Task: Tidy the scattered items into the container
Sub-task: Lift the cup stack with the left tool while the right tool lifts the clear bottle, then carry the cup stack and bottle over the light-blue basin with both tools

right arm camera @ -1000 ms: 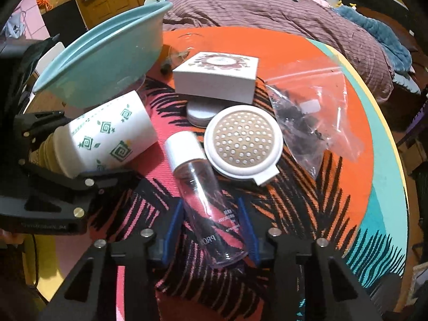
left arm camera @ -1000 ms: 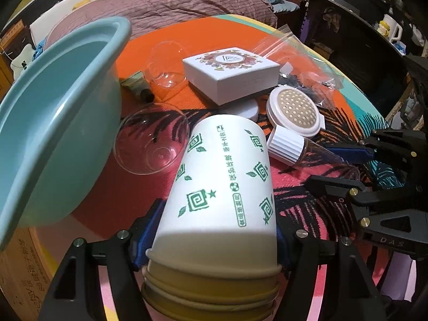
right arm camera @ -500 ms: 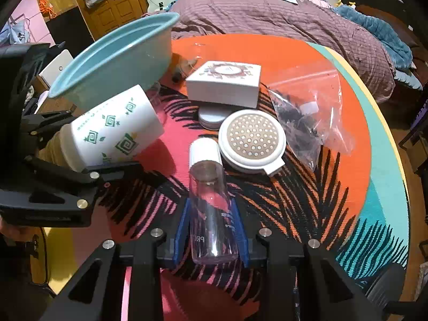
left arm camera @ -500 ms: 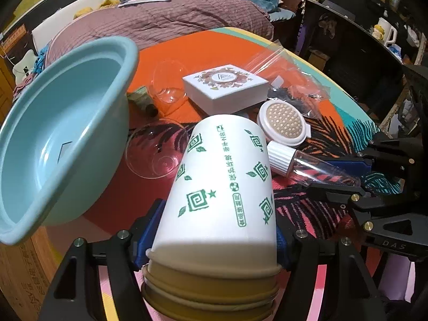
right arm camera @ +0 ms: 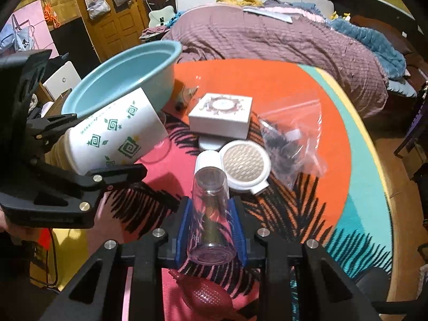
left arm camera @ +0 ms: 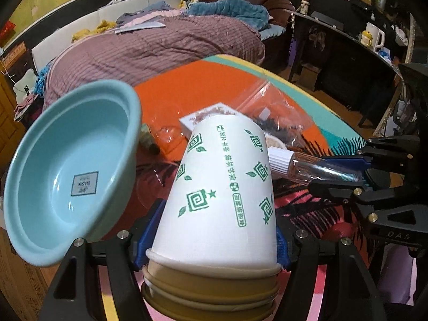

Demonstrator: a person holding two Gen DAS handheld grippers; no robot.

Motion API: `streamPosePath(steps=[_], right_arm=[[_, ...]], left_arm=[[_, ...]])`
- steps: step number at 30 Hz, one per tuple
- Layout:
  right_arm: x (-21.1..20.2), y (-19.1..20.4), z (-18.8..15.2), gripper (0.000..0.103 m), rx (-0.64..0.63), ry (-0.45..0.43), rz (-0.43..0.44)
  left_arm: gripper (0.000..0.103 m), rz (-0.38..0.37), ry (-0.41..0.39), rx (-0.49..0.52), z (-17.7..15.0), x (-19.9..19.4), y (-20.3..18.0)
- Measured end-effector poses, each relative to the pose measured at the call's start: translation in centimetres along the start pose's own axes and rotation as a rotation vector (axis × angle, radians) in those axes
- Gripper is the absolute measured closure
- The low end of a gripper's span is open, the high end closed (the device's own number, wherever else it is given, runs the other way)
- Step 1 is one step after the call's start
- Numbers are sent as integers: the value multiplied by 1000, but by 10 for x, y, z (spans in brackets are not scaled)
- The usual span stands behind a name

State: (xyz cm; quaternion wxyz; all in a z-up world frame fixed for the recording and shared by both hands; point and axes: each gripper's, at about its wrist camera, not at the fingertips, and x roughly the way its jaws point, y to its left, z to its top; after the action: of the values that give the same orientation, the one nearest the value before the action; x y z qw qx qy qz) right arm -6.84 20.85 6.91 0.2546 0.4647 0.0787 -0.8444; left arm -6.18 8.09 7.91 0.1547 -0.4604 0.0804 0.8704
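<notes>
My left gripper [left arm camera: 211,238] is shut on a stack of paper cups [left arm camera: 222,187], white with green prints, held in the air; it also shows in the right wrist view [right arm camera: 115,136]. The light blue basin [left arm camera: 67,171] sits to its left at the table edge, also in the right wrist view [right arm camera: 125,77]. My right gripper [right arm camera: 211,222] is shut on a clear plastic bottle [right arm camera: 210,208] with a white cap, lifted above the table; the bottle also shows in the left wrist view [left arm camera: 307,168].
On the round patterned table [right arm camera: 307,208] lie a white gift box [right arm camera: 222,115], a round perforated white lid [right arm camera: 244,163], a zip bag with dark contents [right arm camera: 289,136], clear plastic cups [left arm camera: 165,133] and a red item [right arm camera: 206,294] near me. A bed stands behind.
Both grippers have risen from the table with their loads. The bottle has been lifted clear of the cloth and tilted up; the cups now sit higher beside the basin.
</notes>
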Motion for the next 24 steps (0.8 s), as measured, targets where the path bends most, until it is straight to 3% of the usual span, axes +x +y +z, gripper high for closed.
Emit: streamPosePath(steps=[14,24], right_arm=[[-41,3,12,71,-13,-78,-37],[-49,28,45,71,-90,-139,-31]], left_arm=[[28,25,-120,4,32,-35,11],[28,109,-138,-103,33,-40,69]])
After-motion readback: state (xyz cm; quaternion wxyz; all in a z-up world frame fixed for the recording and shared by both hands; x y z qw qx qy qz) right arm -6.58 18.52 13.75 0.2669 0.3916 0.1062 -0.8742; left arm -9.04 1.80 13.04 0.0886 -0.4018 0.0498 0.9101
